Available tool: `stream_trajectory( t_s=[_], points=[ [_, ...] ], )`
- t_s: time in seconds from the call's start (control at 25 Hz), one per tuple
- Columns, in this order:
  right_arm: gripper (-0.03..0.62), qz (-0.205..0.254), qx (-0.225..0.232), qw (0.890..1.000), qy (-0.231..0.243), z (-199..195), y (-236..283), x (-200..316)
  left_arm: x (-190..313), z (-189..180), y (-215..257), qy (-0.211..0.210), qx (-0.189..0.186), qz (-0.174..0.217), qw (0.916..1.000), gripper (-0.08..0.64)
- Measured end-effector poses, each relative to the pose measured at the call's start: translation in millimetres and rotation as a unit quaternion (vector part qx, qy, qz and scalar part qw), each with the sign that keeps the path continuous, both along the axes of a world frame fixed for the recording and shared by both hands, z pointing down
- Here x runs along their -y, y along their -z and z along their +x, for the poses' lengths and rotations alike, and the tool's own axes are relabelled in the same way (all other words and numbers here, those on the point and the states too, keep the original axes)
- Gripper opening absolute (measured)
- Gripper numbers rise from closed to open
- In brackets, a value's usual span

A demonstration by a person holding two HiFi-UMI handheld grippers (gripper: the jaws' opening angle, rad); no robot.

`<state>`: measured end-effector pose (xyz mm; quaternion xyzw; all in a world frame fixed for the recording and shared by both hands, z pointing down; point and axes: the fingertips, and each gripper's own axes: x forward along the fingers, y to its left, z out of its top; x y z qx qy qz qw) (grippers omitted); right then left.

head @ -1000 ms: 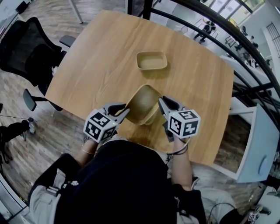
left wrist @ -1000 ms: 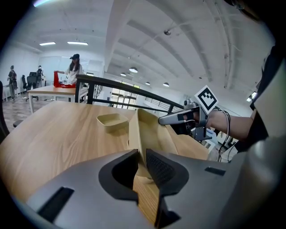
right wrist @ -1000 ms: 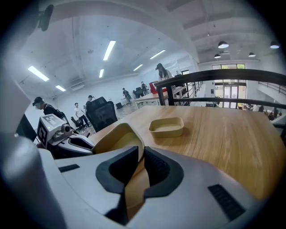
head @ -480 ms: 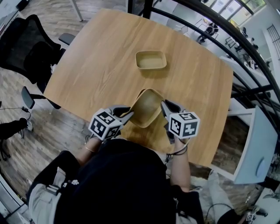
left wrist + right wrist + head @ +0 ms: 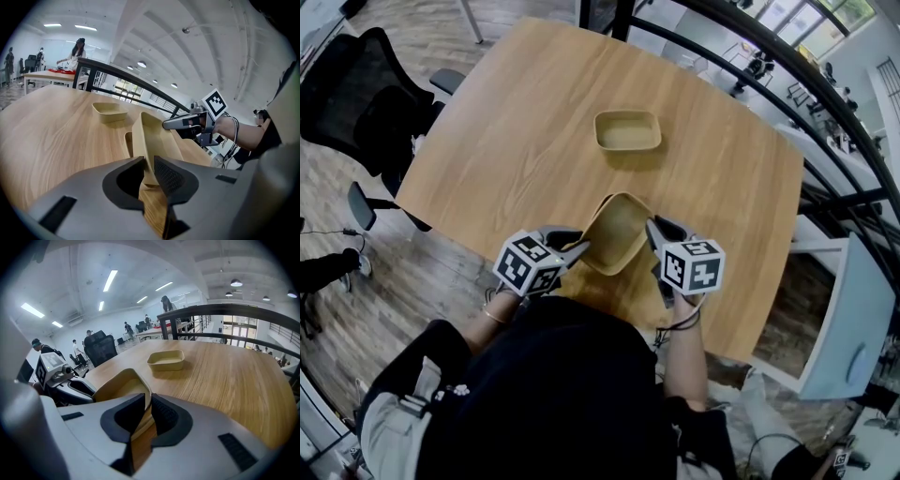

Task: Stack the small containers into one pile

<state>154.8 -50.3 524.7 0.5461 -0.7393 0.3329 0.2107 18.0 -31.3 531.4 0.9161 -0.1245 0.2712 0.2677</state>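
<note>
Left claw (image 5: 579,247): clenched on left rim wall of tan rounded-rectangular small plastic container (image 5: 617,234). Jaws just been opening slightly, thin wall between them, pads on it. Right claw (image 5: 651,228): clenched on opposite rim wall of same container, narrow jaw gap filled by the wall. Both claws angled downward and inward toward each other, one marker cube on each.

Held container tilted steeply, open side facing up and away from the person, by the near edge of light wood-grain tabletop (image 5: 516,141), roughly midway along that edge. Cannot tell whether its low edge touches the tabletop.

Second tan shallow container of same shape (image 5: 627,130): flat and upright, open side up, empty, about mid-tabletop toward the far edge, well apart from the held one and straight beyond it. Not stacked yet.

Black mesh office chair (image 5: 356,94) on wood-plank floor (image 5: 441,272), off the left edge of the tabletop. Person's dark top (image 5: 572,394) filling the bottom of the head view.
</note>
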Motion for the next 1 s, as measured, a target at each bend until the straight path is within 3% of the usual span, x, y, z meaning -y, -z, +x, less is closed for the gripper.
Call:
stream_trajectory(
  t_s=[0.44, 1.0],
  points=[
    [0.054, -0.015, -0.014, 1.000, 0.004, 7, -8, 1, -7, 7, 0, -0.018, 0.007, -0.028, 0.9994, 0.078],
    [0.054, -0.022, -0.027, 0.999, 0.013, 4, -19, 4, -15, 6, -14, -0.027, 0.019, -0.025, 0.9991, 0.083]
  ],
)
